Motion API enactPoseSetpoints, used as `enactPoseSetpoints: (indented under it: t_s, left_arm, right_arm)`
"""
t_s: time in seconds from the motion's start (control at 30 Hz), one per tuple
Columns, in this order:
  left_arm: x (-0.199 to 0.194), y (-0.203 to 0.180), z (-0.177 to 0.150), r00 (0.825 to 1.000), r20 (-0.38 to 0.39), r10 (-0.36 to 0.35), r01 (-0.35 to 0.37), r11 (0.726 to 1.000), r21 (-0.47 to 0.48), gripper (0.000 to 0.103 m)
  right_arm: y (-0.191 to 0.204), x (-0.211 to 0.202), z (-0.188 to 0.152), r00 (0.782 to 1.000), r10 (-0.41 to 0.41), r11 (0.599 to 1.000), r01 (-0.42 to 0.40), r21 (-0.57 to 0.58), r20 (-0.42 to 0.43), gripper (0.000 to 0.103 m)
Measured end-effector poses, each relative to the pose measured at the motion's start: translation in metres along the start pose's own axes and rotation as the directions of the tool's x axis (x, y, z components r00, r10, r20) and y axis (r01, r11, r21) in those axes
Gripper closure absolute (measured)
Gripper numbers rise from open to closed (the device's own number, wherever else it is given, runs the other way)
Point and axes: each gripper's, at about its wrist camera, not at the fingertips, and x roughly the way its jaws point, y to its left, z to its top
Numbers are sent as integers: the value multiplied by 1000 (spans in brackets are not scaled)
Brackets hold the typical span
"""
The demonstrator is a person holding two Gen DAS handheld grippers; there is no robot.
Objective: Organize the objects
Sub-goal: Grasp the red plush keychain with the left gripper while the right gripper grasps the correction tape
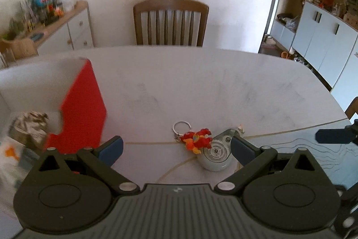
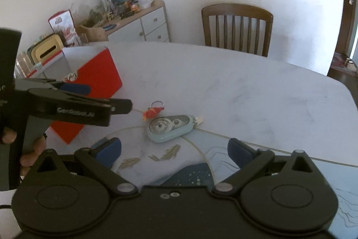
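- The left gripper [image 1: 176,147] is hovering over the worktop [image 1: 223,86] with its jaws standing wide apart and holding nothing.
- The right gripper [image 2: 174,150] is likewise presenting parted, empty jaws above the patterned near part of the worktop.
- A pale blue, teardrop-shaped correction tape dispenser [image 2: 170,128] is lying flat on the worktop, its clear window showing grey gears and its tip pointing toward 3 o'clock in the right wrist view.
- A red and orange figure keychain [image 1: 197,140] with a silver ring is resting just beside the dispenser, at its 10 o'clock in the left wrist view.
- A red box [image 1: 82,109] with white inner walls is sitting open at 9 o'clock in the left wrist view, well apart from the dispenser; a crumpled brownish item [image 1: 31,129] is lying inside, blurred.
- A hand [image 2: 29,149] is gripping the left gripper's handle at 9 o'clock in the right wrist view.
- A wooden chair [image 1: 171,21] is standing at the worktop's far edge, 12 o'clock.
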Motion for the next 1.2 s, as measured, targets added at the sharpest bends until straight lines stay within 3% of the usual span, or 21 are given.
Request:
enactPoseSetpoints:
  t_s: [0.6, 0.8, 0.9, 0.97, 1.2]
  left_arm:
    - [63, -7, -1, 996, -84, -31, 27, 999, -41, 1]
    - [73, -3, -4, 993, -108, -56, 46, 995, -94, 7]
    - [74, -4, -5, 991, -110, -82, 71, 992, -103, 23]
    - [74, -5, -3, 990, -109, -93, 82, 992, -96, 25]
    - [74, -10, 0, 985, -99, -138, 128, 987, -99, 50]
  right_arm:
    - [-5, 88, 8, 998, 44, 994, -47, -103, -38, 2]
    - [-7, 104, 7, 997, 55, 993, -59, -106, -45, 2]
    - [-9, 108, 7, 997, 58, 993, -62, -102, -46, 2]
    - [-11, 110, 6, 996, 72, 993, -76, -95, -44, 2]
    - [-10, 115, 8, 995, 89, 989, -93, -119, -32, 2]
